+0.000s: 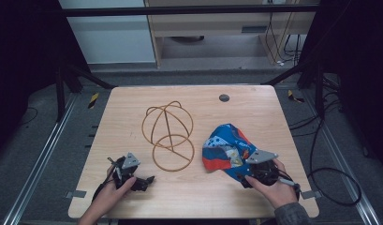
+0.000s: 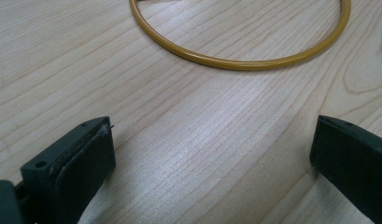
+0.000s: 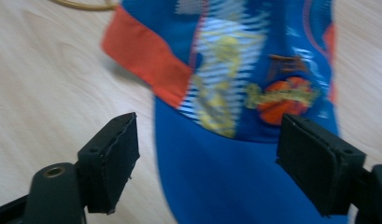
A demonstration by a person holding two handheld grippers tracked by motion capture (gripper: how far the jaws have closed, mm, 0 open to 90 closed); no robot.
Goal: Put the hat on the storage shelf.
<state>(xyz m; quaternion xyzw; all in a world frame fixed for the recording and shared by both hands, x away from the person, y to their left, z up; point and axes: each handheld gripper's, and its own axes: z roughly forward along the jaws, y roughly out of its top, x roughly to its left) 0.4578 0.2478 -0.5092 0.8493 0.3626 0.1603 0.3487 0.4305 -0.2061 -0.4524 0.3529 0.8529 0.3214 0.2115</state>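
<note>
Left gripper point(image 2: 212, 154): its two black jaws rise from the bottom corners, set wide apart — only bare wood lies between them.
Left jaw: blocky black pad with a worn, chipped top edge, a small round hole in its side face.
Right jaw: black pad cut off by the frame edge.
Ring: thin round yellow-brown wire hoop point(image 2: 240, 63) lying flat — its near arc curves across the top, well ahead of the jaws.
Surface: pale wooden tabletop point(image 2: 86, 70) with fine straight grain.
</note>
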